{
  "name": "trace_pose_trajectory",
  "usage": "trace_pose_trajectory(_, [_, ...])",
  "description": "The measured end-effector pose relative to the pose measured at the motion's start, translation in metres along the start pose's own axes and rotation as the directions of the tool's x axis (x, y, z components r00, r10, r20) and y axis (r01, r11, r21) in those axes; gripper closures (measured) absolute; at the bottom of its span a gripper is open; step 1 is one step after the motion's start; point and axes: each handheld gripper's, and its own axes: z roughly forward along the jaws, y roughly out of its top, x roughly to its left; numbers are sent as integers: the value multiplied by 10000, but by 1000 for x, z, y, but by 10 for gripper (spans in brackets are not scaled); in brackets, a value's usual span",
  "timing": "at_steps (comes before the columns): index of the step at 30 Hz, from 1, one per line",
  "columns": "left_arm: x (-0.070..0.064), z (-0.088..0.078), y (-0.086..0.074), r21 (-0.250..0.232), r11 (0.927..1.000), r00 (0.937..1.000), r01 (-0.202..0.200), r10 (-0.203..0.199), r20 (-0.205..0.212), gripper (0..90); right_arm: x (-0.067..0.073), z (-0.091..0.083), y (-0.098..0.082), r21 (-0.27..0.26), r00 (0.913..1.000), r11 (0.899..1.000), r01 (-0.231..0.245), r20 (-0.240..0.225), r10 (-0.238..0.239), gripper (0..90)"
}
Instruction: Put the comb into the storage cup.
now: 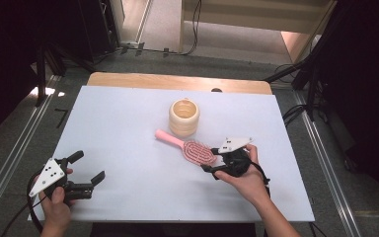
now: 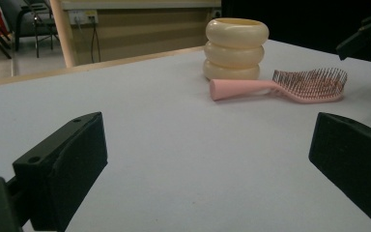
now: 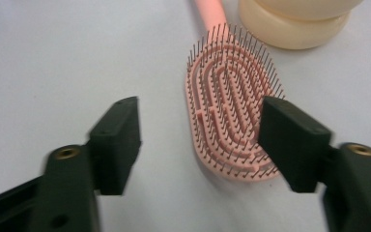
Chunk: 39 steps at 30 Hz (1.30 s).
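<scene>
The pink hairbrush (image 1: 190, 147) lies bristles up mid-table, just in front of the cream cup (image 1: 183, 117). The right gripper (image 1: 216, 161) hangs over its head, jaws spread, gripping nothing. The left gripper (image 1: 90, 168), jaws also apart, sits near the table's (image 1: 128, 108) front-left edge with bare surface between.

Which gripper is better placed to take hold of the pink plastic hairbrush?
Right. The right gripper hangs open just above the pink plastic hairbrush, at its bristle head. The left gripper, also open, sits at the white table's near left corner, well away.
</scene>
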Motion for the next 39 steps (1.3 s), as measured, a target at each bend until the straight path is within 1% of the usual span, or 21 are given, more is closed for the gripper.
trace_pose_trajectory(1, [0,0,0,0,10000,10000,-1,1,4,7,-1,0,2,29,10000,10000,-32,-31,32,193])
trace_pose_trajectory(2, [0,0,0,-1,10000,10000,-4,4,0,7,-3,0,4,56,10000,10000,-72,-68,72,112])
trace_pose_trajectory(4, [0,0,0,1,10000,10000,-4,4,8,7,-6,1,7,159,9998,9998,-101,-157,103,65])
trace_pose_trajectory(5, [0,0,0,23,10000,10000,-18,18,-2,7,-7,2,9,295,9996,9995,-116,-255,124,0])
trace_pose_trajectory(6, [0,0,0,15,10000,10000,-13,13,-3,7,-9,4,11,550,9989,9985,-80,-455,105,0])
trace_pose_trajectory(8, [0,0,0,13,10000,10000,-16,16,-12,7,-10,5,12,611,9990,9981,-88,-435,114,0])
trace_pose_trajectory(9, [0,0,0,11,10000,10000,-8,8,-5,7,-11,6,13,712,9995,9974,-115,-288,136,0])
trace_pose_trajectory(11, [0,0,0,18,10000,10000,-9,9,2,7,-14,8,16,921,9992,9957,-60,-383,96,0])
trace_pose_trajectory(13, [0,0,0,28,10000,10000,-23,23,20,7,-18,12,21,1154,9996,9933,-8,-281,41,0])
trace_pose_trajectory(17, [0,0,0,28,10000,10000,-8,8,18,7,-25,17,25,1372,9996,9905,77,-292,-37,0])
trace_pose_trajectory(20, [0,0,0,28,10000,10000,-15,15,51,7,-29,23,28,1723,9994,9848,214,-322,-161,0])
trace_pose_trajectory(21, [0,0,0,37,10000,10000,-24,24,57,7,-31,27,29,1928,9990,9809,262,-399,-188,0])
trace_pose_trajectory(23, [0,0,0,36,10000,10000,-29,29,56,7,-32,30,29,2006,9991,9793,277,-367,-207,0])
trace_pose_trajectory(25, [0,0,0,18,10000,10000,-16,16,67,7,-35,38,31,2294,9981,9726,366,-576,-239,0])
trace_pose_trajectory(26, [0,0,0,26,10000,10000,-17,17,69,7,-35,38,31,2294,9981,9726,366,-576,-239,0])
trace_pose_trajectory(31, [0,0,0,44,10000,10000,-26,26,59,7,-36,51,34,2864,9958,9559,643,-807,-428,0])
trace_pose_trajectory(34, [0,0,0,34,10000,10000,-19,19,71,7,-37,57,35,3098,9952,9477,767,-824,-537,0])
trace_pose_trajectory(35, [0,0,0,39,10000,10000,-25,25,72,7,-36,59,36,3172,9960,9461,657,-789,-427,0])
trace_pose_trajectory(36, [0,0,0,36,10000,10000,-23,23,77,7,-36,61,36,3205,9960,9449,673,-773,-447,0])
trace_pose_trajectory(37, [0,0,0,42,10000,10000,-21,20,80,7,-37,64,37,3334,9956,9400,723,-802,-482,0])
trace_pose_trajectory(39, [0,0,0,33,10000,10000,-18,18,93,7,-37,66,37,3358,9958,9392,721,-771,-488,0])
